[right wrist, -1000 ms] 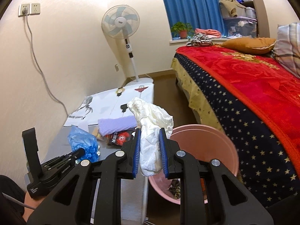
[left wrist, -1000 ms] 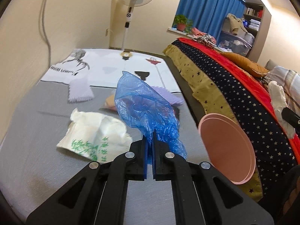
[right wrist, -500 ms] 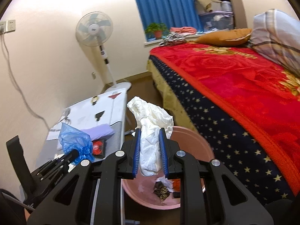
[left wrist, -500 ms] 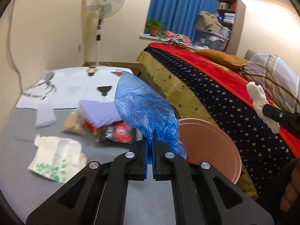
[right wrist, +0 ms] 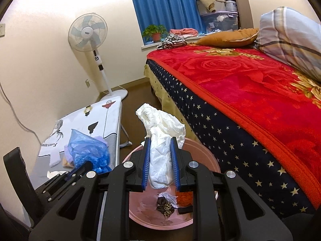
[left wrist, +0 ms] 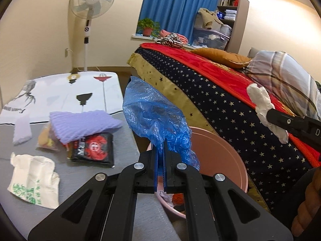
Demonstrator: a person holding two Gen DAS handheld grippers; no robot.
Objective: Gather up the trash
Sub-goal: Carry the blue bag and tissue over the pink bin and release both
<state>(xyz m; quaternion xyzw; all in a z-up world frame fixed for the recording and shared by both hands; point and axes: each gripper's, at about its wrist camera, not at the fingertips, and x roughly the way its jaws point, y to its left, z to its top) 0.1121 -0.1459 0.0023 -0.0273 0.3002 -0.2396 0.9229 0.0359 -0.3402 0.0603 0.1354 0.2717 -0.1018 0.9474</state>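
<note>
My left gripper point(left wrist: 159, 150) is shut on a crumpled blue plastic bag point(left wrist: 154, 118), held at the table's right edge beside the pink bin point(left wrist: 220, 158). My right gripper point(right wrist: 159, 156) is shut on a crumpled white tissue point(right wrist: 162, 140) and holds it above the pink bin point(right wrist: 202, 154), which has several scraps of trash inside. The right gripper with its tissue point(left wrist: 264, 108) also shows in the left wrist view, and the blue bag point(right wrist: 88, 150) shows in the right wrist view.
On the grey table point(left wrist: 84, 172) lie a white tissue pack with green print point(left wrist: 34, 180), a black and red wrapper point(left wrist: 92, 148), a purple cloth point(left wrist: 82, 124) and a printed white cloth point(left wrist: 66, 92). A bed with a red blanket point(right wrist: 250, 92) stands right of the bin. A fan point(right wrist: 88, 34) stands behind.
Both grippers moved toward the pink bin with their loads. The left gripper swung right to the table edge; the right gripper rose over the bin, whose inside now shows.
</note>
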